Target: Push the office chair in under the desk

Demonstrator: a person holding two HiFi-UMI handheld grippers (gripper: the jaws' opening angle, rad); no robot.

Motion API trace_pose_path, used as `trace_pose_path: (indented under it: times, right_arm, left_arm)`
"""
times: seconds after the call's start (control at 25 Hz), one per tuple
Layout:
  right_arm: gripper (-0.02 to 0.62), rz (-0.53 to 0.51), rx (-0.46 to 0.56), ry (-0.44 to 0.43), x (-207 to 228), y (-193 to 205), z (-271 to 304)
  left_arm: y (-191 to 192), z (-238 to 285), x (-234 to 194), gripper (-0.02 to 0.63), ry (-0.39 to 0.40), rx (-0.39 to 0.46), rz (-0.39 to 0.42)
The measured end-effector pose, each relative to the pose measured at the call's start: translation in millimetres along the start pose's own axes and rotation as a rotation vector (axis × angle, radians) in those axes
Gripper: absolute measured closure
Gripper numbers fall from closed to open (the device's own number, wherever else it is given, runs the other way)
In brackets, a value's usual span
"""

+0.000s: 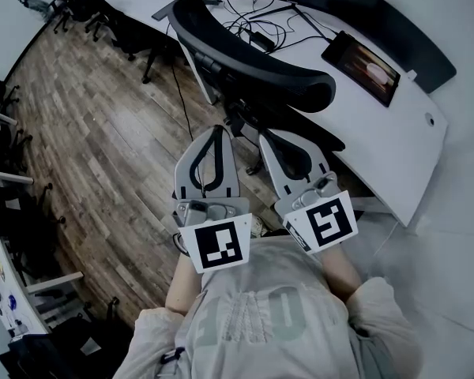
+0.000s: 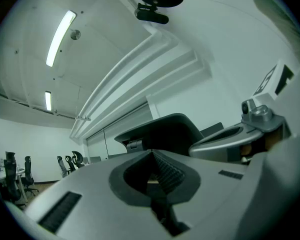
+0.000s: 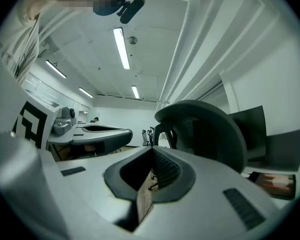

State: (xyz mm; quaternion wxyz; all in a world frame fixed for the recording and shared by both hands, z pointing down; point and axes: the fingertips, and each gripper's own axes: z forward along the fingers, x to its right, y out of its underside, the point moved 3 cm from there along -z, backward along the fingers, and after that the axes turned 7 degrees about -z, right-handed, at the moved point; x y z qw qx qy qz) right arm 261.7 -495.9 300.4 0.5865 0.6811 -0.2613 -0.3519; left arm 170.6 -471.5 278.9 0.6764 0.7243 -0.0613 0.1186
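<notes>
Spare chairs (image 1: 79, 6): parked on the wood floor (image 1: 87, 133), well apart from the desk (image 1: 363, 125), far on its left.
Left gripper (image 1: 218, 129): jaws shut with nothing between them, as its own view confirms (image 2: 152, 151); it points level toward the desk, at the chair's back.
Office chair (image 1: 253, 58): it stands at the desk's near edge, backrest toward the person. The seat looks partly tucked below the top, but how far cannot be told. Both gripper views show the backrest close ahead (image 2: 162, 131) (image 3: 205, 129).
Right gripper (image 1: 265, 135): also closed and empty (image 3: 152, 149), level, just beside its twin on the side away from the desk.
Contact: whether either tip touches the backrest cannot be told.
Stage: judged open. The scene fits a push under way or a chair already pushed home.
Doing it well: probably any pressure should sit evenly on both sides of the backrest. It should stay level and slow, so the castors roll straight toward the desk.
Tablet (image 1: 362, 68): lies on the desk near its edge, next to cables (image 1: 261, 26) that a jolt could disturb.
</notes>
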Motion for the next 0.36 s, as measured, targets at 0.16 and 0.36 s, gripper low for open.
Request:
trace_pose_path:
  times: [0.16, 0.36]
  right_arm:
    - [0.574, 0.002, -0.009, -0.007, 0.1, 2.0, -0.3]
    - [0.574, -0.011, -0.021, -0.014, 6.0, 1.6, 0.7]
  left_arm:
    - [1.0, 1.4, 1.5, 0.589, 0.004, -0.012, 0.002]
    - [-0.6, 7.1, 2.7, 0.589, 0.003, -0.016, -0.005]
